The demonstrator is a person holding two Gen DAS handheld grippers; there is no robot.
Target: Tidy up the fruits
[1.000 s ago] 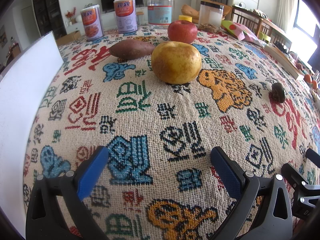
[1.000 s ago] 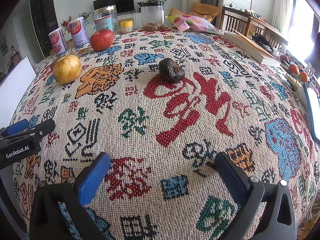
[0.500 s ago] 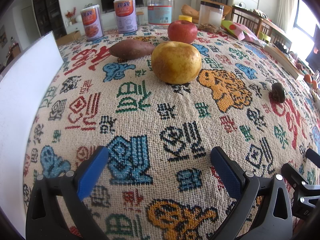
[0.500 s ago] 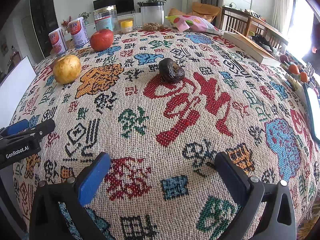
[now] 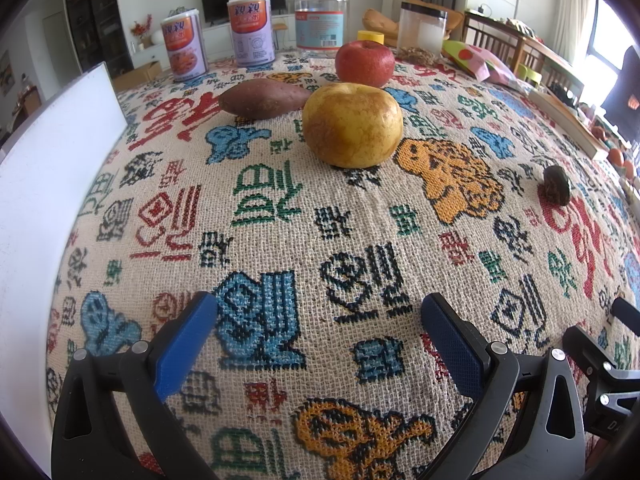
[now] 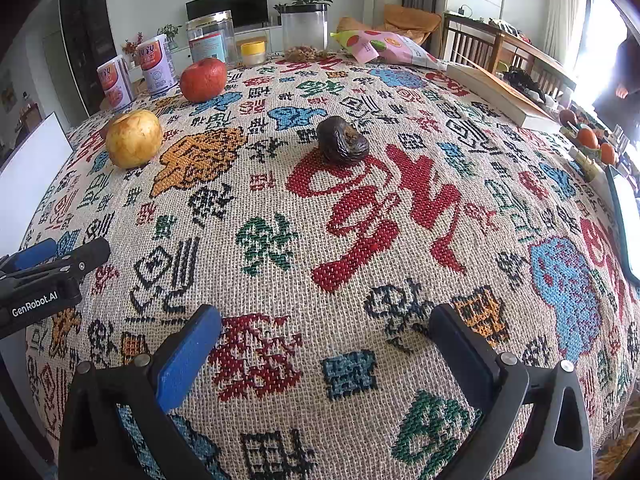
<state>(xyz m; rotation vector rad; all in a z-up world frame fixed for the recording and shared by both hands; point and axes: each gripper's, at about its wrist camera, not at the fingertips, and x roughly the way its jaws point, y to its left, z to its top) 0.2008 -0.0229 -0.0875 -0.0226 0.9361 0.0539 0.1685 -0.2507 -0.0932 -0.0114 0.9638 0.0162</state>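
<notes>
Across the table, all woven cloth in red, blue and orange, nothing is in play yet, and the white board stands along its left edge. Back row: two printed cans, a clear jar, all well behind the fruit. Biggest of the fruit, the yellow pear, sits dead ahead of the left tool. Right behind it, the red apple, and to its left the sweet potato, lying on its side, close to the pear, though I can't tell if they touch. Smallest of the lot, the dark wrinkled fruit, sits alone, well apart from the others and straight ahead of the right tool.

By my read this is the opening step: nothing gathered, both tools lined up for a first pick. The next move likely calls for a forward reach, left toward the pear, right toward the dark fruit, then a close around the widest part. That pear is round and may roll if nudged off-centre.

Left tool: blue pads spread wide, holding nothing, low over bare cloth. Right tool: same story, wide apart, empty, nothing between the pads but cloth
</notes>
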